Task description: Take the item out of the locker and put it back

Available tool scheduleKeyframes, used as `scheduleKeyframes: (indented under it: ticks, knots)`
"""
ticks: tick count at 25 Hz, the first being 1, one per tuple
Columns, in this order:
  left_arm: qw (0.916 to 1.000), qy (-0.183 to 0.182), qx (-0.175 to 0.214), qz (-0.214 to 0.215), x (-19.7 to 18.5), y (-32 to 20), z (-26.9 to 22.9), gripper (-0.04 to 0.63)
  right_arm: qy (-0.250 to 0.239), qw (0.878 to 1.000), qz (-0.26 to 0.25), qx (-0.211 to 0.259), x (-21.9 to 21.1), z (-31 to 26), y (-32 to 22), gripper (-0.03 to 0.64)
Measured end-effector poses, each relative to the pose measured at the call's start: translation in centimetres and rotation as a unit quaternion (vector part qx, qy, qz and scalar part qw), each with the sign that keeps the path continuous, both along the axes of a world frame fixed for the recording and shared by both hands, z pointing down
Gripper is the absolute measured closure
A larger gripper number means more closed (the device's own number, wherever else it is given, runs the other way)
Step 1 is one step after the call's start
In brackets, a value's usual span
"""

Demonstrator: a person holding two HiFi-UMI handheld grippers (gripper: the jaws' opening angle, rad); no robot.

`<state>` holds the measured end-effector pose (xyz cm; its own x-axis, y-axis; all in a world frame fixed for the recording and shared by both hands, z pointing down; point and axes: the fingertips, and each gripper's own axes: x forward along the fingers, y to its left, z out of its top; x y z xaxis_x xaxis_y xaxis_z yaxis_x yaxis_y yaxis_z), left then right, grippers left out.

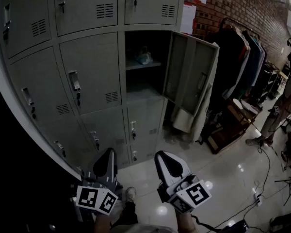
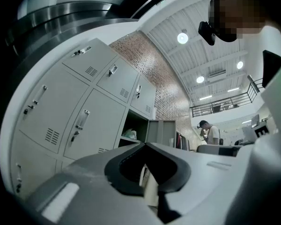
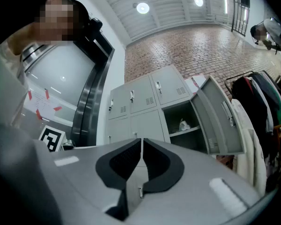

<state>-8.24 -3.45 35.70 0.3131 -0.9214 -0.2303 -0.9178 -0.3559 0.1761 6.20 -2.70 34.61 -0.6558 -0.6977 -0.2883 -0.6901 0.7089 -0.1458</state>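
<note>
The grey locker bank [image 1: 87, 81] fills the left of the head view. One compartment [image 1: 143, 89] stands open, its door [image 1: 191, 72] swung out to the right. On its shelf lies a pale, crumpled bag-like item [image 1: 144, 57], which also shows as the item [image 2: 130, 134] in the left gripper view and the item [image 3: 184, 124] in the right gripper view. My left gripper [image 1: 109, 152] and right gripper [image 1: 164, 155] hang low, well short of the locker, pointing toward it. The left gripper [image 2: 144, 145] and right gripper [image 3: 141, 140] both have their jaw tips together with nothing between them.
A clothes rack [image 1: 242, 52] with hanging garments stands right of the open door, with boxes [image 1: 233, 123] at its foot. A person [image 1: 281, 110] stands at the far right. Cables [image 1: 266, 178] trail over the glossy floor. My shoe [image 1: 131, 194] shows between the grippers.
</note>
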Motion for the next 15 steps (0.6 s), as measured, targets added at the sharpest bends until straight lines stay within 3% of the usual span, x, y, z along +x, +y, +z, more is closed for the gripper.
scheduleKeyframes:
  ticks: [10,12,15]
  knots:
    - [0.9987,0.001,0.035,0.036,-4.9,-17.9,-4.8,0.591,0.013,0.999,0.042,0.029,-5.3,-4.7,-17.9,0.557]
    - [0.9988,0.005,0.030,0.039,-5.6,-20.3,-4.7,0.591,0.019,0.998,0.058,0.024,-5.6,-5.1,-21.6,0.490]
    - [0.9985,0.015,0.021,0.047,-5.6,-23.0,-4.4,0.591,0.047,0.995,0.087,0.012,-5.2,-6.4,-28.8,0.274]
